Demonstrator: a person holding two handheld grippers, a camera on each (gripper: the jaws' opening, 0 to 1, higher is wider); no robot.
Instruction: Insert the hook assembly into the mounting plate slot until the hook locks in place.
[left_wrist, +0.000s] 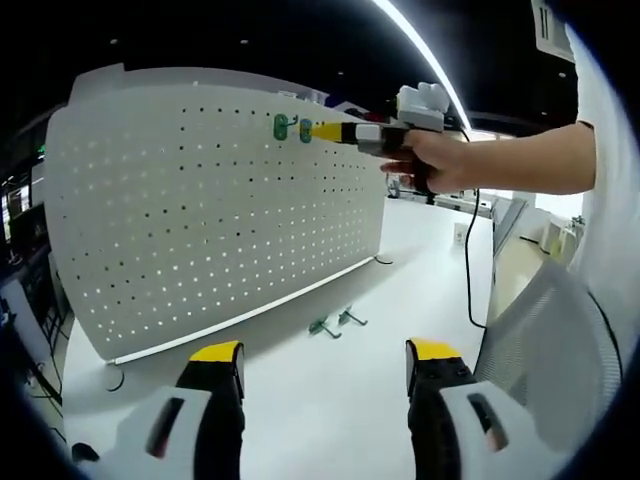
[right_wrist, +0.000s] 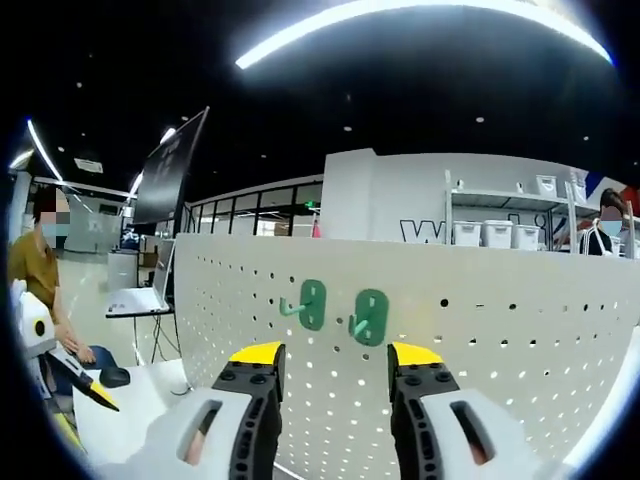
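Right tongs (right_wrist: 328, 362) spread, empty, just below two green hooks (right_wrist: 370, 317) on pegboard (right_wrist: 520, 340). Left tongs (left_wrist: 325, 360) spread, empty; two spare hooks (left_wrist: 337, 322) on table (left_wrist: 330, 410) ahead.

The left gripper view sits low over the white surface (left_wrist: 330, 390), well back, looking slightly up and across at the whole pegboard (left_wrist: 200, 210) standing at an angle. From the right comes the right gripper (left_wrist: 322, 131), up at the board's top edge. The right gripper view is close in, facing the pegboard (right_wrist: 480, 340) nearly square-on near its top. Both views share the two green hooks (left_wrist: 292, 128) (right_wrist: 340, 310) mounted there.
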